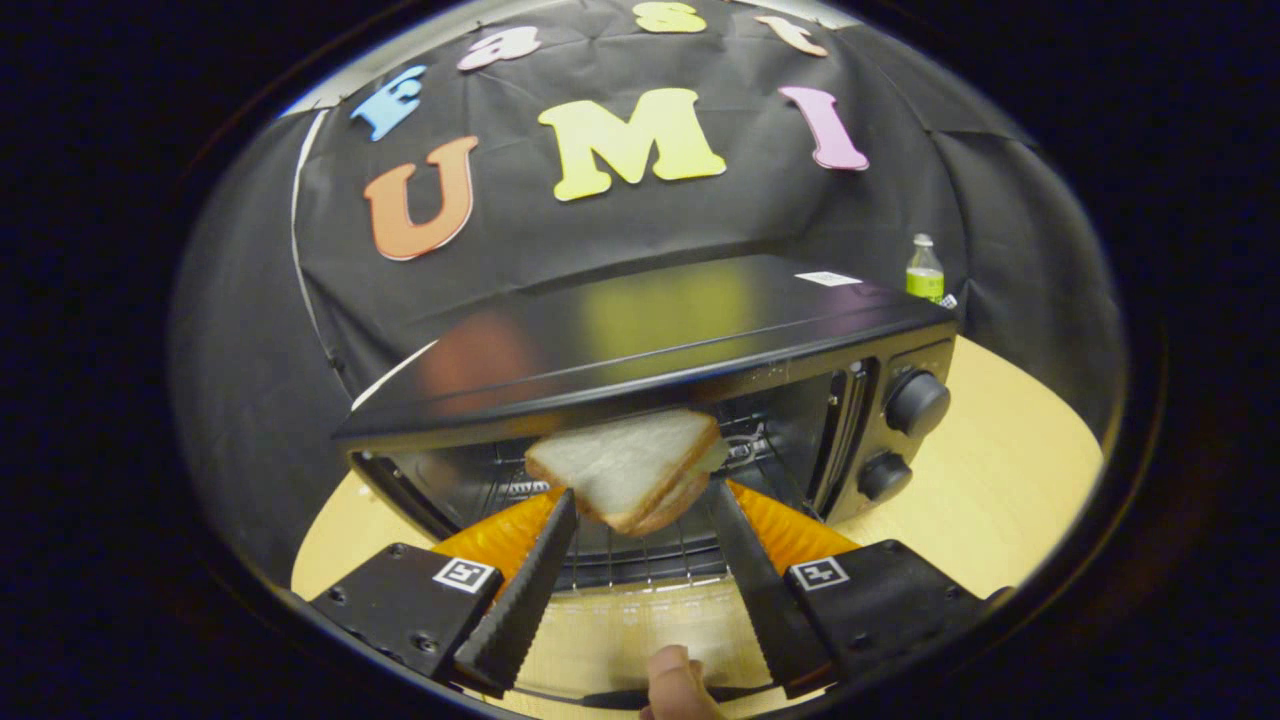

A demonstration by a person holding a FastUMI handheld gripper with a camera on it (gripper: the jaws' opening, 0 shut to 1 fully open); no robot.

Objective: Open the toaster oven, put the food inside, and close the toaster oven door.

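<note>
Two fingers, one sandwich, and you're right in the middle step: the toaster oven (700, 380) is open, its door (640, 610) folded down flat just under your gripper (640, 505), and the food is on its way in. The sandwich (628, 470) sits pinched between your fingertips, both fingers pressing its lower corner, so the gripper is clamped on it and not spread wide. It hangs tilted, one corner up towards the oven's top edge, right at the mouth of the cavity and above the wire rack (640, 560).

From here, I'd judge the call is to carry it further forward, past the front lip and over the rack, then level it out before you let go. Tilted like that, it looks likely to land on an edge or tip back towards the door if released too early. Soft bread too, so easy on the squeeze.

Your gripper points straight ahead into the opening, roughly level, fingers converging on the bread. A fingertip of a hand (675, 685) shows down by the near edge of the door, behind the fingers, seemingly resting on or near the handle.

Off to the right beyond the oven, a small bottle (924, 270) stands on the surface (1000, 480), well clear of your path. The two knobs (905, 435) sit right of the cavity. Closing the door comes after.
</note>
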